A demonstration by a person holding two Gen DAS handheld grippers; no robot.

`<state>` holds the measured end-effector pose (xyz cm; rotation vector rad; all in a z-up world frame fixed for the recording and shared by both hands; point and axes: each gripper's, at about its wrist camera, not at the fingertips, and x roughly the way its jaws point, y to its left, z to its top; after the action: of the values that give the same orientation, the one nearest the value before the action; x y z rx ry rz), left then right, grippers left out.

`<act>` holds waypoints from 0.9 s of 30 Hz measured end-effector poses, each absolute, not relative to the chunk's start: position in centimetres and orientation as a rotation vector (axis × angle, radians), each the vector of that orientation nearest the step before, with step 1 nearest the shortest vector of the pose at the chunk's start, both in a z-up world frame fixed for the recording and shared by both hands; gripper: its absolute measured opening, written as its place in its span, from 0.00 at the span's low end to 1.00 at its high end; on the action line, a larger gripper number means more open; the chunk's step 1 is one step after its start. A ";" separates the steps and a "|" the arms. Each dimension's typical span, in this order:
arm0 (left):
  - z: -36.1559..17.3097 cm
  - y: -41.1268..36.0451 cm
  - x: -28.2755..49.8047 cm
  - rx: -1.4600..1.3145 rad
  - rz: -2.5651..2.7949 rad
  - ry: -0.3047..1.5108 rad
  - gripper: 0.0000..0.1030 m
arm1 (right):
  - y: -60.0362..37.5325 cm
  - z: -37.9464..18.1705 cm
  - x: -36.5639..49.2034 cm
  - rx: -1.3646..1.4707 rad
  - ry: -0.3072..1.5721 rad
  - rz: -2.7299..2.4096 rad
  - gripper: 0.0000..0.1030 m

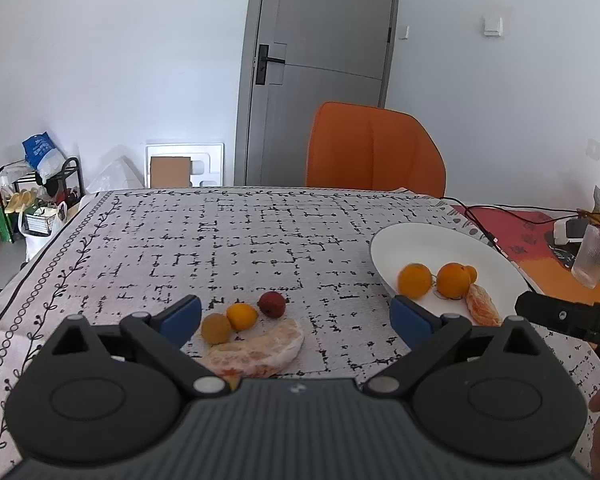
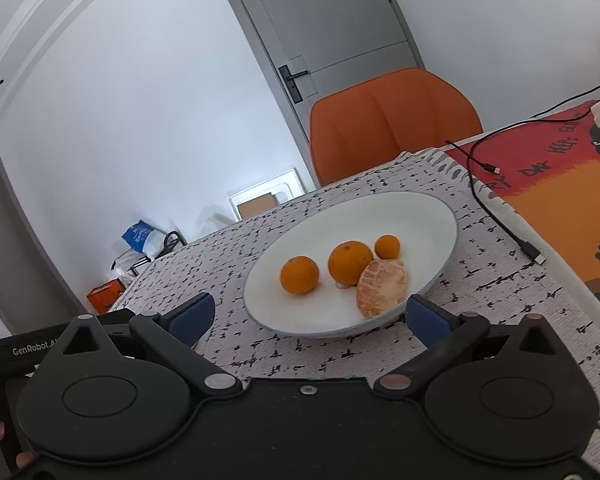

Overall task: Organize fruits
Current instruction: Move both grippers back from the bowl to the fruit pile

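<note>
On the patterned cloth lie a peeled orange half (image 1: 256,350), two small orange fruits (image 1: 216,328) (image 1: 242,316) and a red fruit (image 1: 272,303). They sit just beyond my left gripper (image 1: 296,316), which is open and holds nothing. To the right, a white plate (image 1: 420,240) (image 2: 420,216) holds two oranges (image 2: 299,275) (image 2: 350,263), a small orange fruit (image 2: 387,247) and a peeled orange (image 2: 382,288). My right gripper (image 2: 308,318) stands open at the plate's near rim, with its pads apart from the fruit.
An orange chair (image 1: 374,148) stands behind the table's far edge. Black cables (image 2: 496,216) trail over the cloth and the orange mat right of the plate. A clear glass (image 1: 592,258) stands at the far right. The left gripper's body (image 2: 20,356) shows at the lower left.
</note>
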<state>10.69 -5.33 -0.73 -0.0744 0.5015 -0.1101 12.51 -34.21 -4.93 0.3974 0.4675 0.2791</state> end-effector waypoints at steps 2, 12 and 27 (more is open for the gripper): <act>-0.8 -5.0 10.3 -0.079 -0.106 0.500 0.97 | -33.9 -4.9 12.5 0.392 0.470 0.286 1.00; -1.1 -3.0 9.2 -0.102 -0.080 0.514 1.00 | -32.5 -4.6 12.2 0.368 0.479 0.326 1.00; -3.0 -0.6 8.1 -0.139 -0.073 0.564 0.97 | -30.1 -5.2 12.3 0.332 0.521 0.391 1.00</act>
<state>8.10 -0.56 -2.95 -0.1389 0.5636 -0.0728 12.34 -30.06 -5.16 0.3321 0.5207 0.3907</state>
